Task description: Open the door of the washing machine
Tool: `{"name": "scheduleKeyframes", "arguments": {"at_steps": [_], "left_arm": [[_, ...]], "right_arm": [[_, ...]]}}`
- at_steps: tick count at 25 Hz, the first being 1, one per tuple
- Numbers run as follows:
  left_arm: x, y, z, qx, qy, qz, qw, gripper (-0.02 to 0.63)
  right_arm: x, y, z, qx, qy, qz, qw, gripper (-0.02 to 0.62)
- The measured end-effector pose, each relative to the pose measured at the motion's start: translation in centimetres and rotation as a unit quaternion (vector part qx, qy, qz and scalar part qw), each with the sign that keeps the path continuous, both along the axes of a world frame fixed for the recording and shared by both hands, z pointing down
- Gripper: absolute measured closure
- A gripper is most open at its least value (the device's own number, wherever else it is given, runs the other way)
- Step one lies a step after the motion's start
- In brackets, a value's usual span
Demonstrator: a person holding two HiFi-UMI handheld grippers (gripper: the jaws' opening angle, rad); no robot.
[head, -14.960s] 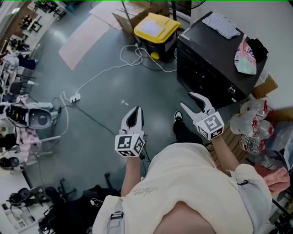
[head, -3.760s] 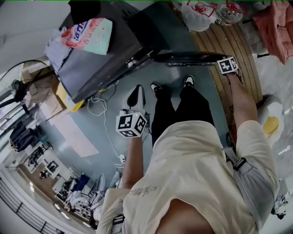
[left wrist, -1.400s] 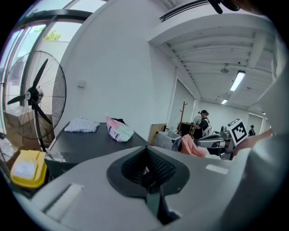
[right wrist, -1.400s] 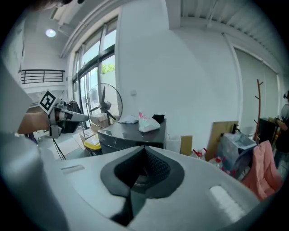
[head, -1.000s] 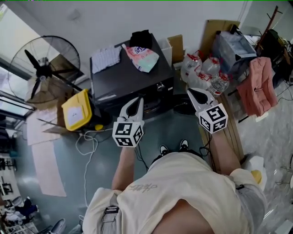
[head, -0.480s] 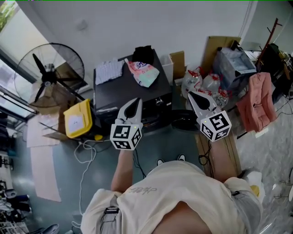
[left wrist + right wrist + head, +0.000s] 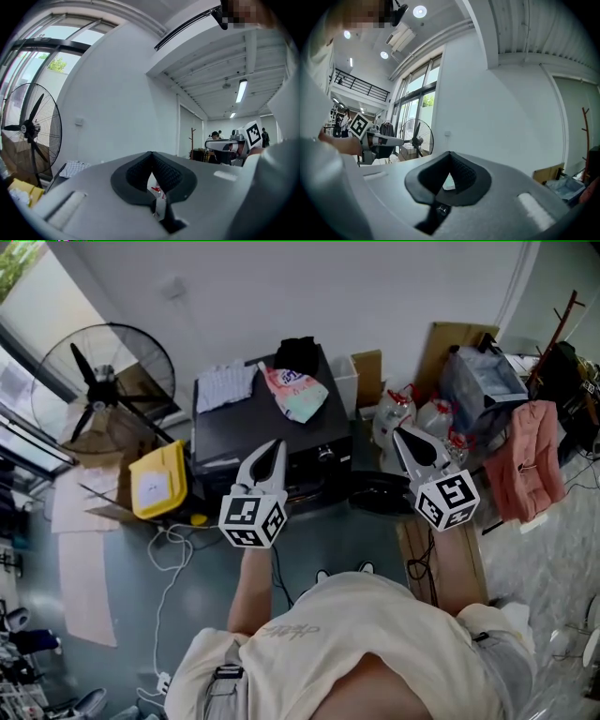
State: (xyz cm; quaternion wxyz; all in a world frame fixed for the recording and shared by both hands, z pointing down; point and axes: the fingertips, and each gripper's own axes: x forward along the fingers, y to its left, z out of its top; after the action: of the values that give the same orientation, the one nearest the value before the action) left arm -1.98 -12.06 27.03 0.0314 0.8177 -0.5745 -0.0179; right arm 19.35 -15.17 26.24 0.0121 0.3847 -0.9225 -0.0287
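The black washing machine [image 7: 281,427] stands against the white wall, and its dark round door [image 7: 377,493] is swung out to the right of the front. My left gripper [image 7: 277,443] hovers in front of the machine, its jaws shut with nothing in them. My right gripper [image 7: 401,432] is held up over the open door, apart from it, also shut and empty. In the left gripper view the left gripper's tips [image 7: 151,153] meet. The right gripper's tips [image 7: 449,153] meet too in the right gripper view. Both point level at the wall.
A checked cloth [image 7: 225,385], a pink-green bag [image 7: 300,392] and a black item [image 7: 295,351] lie on the machine. A standing fan [image 7: 98,381] and a yellow-lidded box [image 7: 155,482] are at the left. Plastic bags [image 7: 412,413], a pink garment [image 7: 527,460] and a wooden board [image 7: 441,554] are at the right.
Both grippers have risen a little, staying shut. A few seconds ago the right gripper was at the door's edge; it is now away from it.
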Motion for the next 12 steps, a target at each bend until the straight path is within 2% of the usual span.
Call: {"name": "scheduleKeyframes", "arguments": {"at_steps": [7,12], "left_arm": [[-1.0,0.3,0.9,-0.009,-0.023,-0.024,0.9994,0.592],[-0.6,0.9,1.6,-0.019,-0.005,-0.016,0.9997,0.592]], "right_arm": [[0.2,0.3,0.9,-0.003,0.002,-0.004,1.000,0.594],[1.0,0.7,1.2,-0.006,-0.002,0.002,1.000,0.594]]}}
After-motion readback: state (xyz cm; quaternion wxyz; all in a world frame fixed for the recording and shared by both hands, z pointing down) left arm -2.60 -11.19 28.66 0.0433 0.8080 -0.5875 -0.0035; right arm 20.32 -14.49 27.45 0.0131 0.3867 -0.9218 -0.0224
